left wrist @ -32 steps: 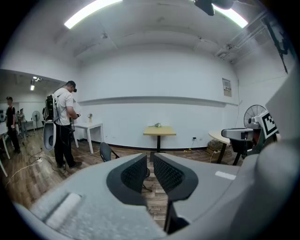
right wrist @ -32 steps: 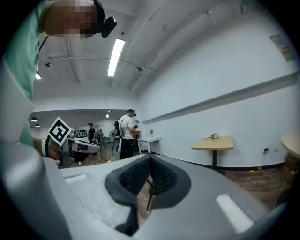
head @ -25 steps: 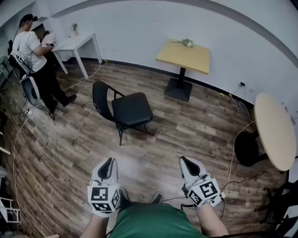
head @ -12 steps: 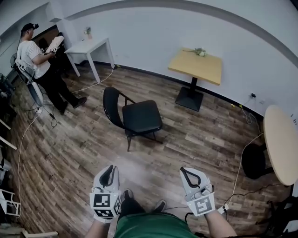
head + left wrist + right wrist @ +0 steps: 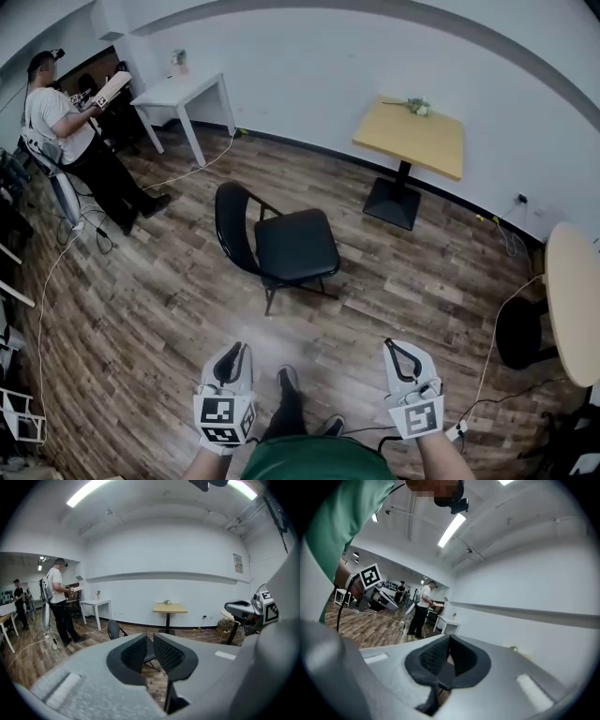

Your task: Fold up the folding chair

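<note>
The black folding chair [image 5: 291, 246] stands unfolded on the wood floor in the middle of the head view, its backrest [image 5: 232, 227] to the left and its seat facing me. My left gripper [image 5: 234, 353] is low in that view, short of the chair and apart from it, jaws shut and empty. My right gripper [image 5: 399, 351] is level with it on the right, also shut with nothing in it. In the left gripper view the chair's backrest [image 5: 113, 630] shows just left of the shut gripper [image 5: 150, 641]. The right gripper view shows its gripper [image 5: 449, 642] with the pads together.
A yellow square table [image 5: 411, 136] stands behind the chair, a white table [image 5: 183, 89] at the back left, a round table [image 5: 574, 300] with a black stool [image 5: 518, 333] at the right. A person [image 5: 66, 127] stands at the far left. Cables [image 5: 495, 309] run over the floor.
The chair has come lower and larger in the head view as I stepped toward it. Both grippers moved forward with me, and the right one has rolled.
</note>
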`<state>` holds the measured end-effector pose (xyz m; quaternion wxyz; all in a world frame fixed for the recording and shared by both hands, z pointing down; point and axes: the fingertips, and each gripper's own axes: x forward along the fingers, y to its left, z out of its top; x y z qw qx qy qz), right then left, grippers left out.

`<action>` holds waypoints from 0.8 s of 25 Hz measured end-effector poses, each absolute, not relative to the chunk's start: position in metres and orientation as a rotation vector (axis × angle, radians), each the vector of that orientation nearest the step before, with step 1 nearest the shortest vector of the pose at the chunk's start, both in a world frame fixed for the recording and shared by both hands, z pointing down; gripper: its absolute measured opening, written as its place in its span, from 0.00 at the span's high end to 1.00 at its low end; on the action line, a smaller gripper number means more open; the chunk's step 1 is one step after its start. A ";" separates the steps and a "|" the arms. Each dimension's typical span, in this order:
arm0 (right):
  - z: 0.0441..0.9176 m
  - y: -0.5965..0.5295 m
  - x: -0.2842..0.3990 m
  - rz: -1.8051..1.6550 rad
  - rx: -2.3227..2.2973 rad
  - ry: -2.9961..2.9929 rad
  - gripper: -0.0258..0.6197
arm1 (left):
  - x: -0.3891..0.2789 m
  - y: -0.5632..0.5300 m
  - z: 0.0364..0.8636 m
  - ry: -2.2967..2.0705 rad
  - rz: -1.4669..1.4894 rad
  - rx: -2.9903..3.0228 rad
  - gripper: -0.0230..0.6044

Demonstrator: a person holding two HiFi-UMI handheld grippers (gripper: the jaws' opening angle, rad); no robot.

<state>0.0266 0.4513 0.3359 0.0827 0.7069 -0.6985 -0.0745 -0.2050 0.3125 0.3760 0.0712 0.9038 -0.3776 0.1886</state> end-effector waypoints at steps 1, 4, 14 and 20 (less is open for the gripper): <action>0.338 0.442 0.029 -0.215 2.106 -2.067 0.96 | -0.202 0.297 0.377 -1.124 0.557 2.713 0.88; 0.346 0.413 0.040 -0.110 2.132 -2.029 0.96 | -0.189 0.250 0.376 -1.085 0.528 2.710 0.88; 0.357 0.313 0.074 0.081 2.273 -1.919 0.96 | -0.159 0.109 0.372 -0.991 0.487 2.770 0.88; 0.382 0.277 0.099 0.273 2.397 -1.775 0.96 | -0.157 0.035 0.393 -1.029 0.458 2.761 0.88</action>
